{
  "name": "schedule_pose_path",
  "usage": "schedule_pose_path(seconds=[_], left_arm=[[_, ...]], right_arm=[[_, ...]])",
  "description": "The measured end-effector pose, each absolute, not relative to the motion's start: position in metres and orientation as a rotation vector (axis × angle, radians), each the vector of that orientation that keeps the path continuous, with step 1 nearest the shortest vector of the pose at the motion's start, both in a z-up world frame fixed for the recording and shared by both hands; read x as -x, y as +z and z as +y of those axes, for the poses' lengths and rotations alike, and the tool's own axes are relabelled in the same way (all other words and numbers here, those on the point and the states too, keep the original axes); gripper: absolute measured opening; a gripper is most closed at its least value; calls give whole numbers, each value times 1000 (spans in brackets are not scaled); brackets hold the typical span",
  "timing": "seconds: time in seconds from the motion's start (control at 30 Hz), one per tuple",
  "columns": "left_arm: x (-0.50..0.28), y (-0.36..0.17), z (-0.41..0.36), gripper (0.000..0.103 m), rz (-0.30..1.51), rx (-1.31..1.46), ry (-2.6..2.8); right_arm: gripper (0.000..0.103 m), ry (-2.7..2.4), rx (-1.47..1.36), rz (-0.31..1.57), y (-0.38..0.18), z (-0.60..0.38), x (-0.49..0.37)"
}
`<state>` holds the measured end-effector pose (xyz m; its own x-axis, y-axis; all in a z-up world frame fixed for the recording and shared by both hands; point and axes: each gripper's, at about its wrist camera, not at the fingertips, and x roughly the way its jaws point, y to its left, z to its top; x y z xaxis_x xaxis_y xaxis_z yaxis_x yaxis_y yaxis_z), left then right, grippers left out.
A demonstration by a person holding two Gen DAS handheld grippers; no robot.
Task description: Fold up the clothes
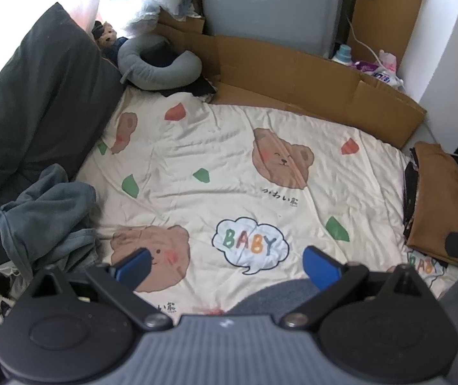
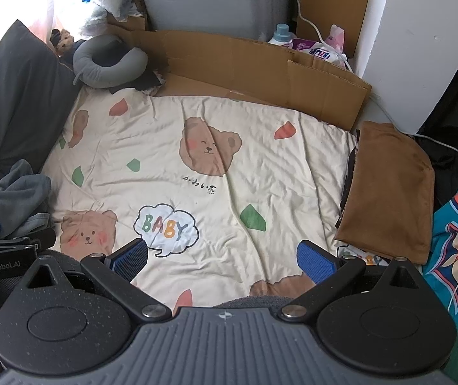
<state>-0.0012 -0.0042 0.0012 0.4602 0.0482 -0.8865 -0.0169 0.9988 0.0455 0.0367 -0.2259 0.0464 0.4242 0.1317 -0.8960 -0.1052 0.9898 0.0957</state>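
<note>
Grey clothes [image 1: 46, 211] bunched at frame left, brown folded one [image 1: 437, 199] right; both my grippers, left [image 1: 225, 264] & right [image 2: 222, 258], spread wide w/ nothing in them.

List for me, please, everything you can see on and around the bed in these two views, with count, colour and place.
Bedsheet: 1, cream with bear and BABY prints, spread in the middle.
Crumpled garment: 1, grey-blue, at the sheet's left edge.
Folded garment: 1, brown, on top of a stack at the right edge.
Pillow: 1, dark grey, far left.
Neck pillow: 1, grey, far left corner.
Teddy bear: 1, brown, behind the neck pillow.
Cardboard: flattened brown sheets along the far side.
Bottle: 1, white with blue cap, behind the cardboard.
Patterned cloth: 1, teal, far right.
Left gripper: 1, black with blue pads, open, empty.
Right gripper: 1, same, open, empty.
</note>
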Motion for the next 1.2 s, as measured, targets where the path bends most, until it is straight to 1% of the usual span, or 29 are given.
schedule_pose_path(seconds=[1.2], left_arm=[[1,-3,3,102,1090,11,84]], right_arm=[[102,119,-40,1098,46,-239,-35]])
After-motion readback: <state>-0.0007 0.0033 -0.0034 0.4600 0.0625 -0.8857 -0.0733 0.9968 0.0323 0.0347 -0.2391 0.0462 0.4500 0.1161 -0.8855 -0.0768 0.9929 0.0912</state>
